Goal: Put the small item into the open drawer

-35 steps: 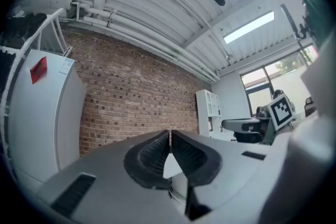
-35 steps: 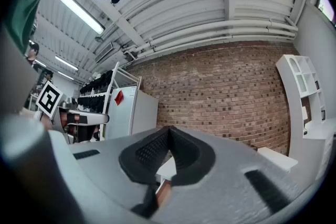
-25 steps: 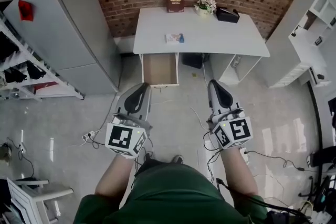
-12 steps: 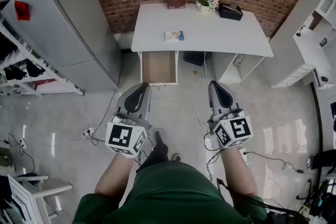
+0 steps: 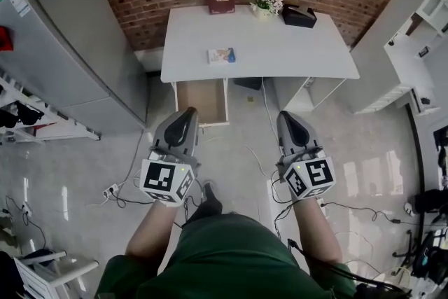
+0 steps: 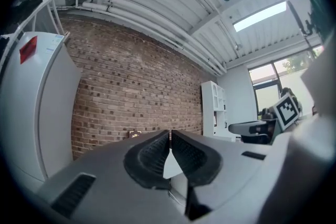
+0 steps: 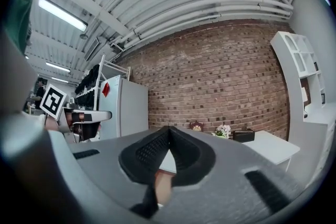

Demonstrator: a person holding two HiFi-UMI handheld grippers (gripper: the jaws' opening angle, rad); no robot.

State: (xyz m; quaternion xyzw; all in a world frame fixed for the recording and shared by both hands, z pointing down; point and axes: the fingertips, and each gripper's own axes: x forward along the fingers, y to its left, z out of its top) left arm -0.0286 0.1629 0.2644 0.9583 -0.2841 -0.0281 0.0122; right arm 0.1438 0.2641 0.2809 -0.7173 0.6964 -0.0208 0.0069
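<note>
Risk lies mostly in the approach: both grippers are well short of the desk, and cables trail over the floor to either side of them, so a foot could snag on the way in. The left gripper and right gripper each have their jaws pressed together with nothing between them. Whichever goes for the small item must open first, or its closed tips would likely shove the item across the desk. The item lies flat ahead of both grippers, beyond the drawer and nearer the left gripper's line. The open drawer sits almost straight ahead of the left gripper, under the desk edge. Its wooden inside looks empty, and a knock on its front could push it shut.
</note>
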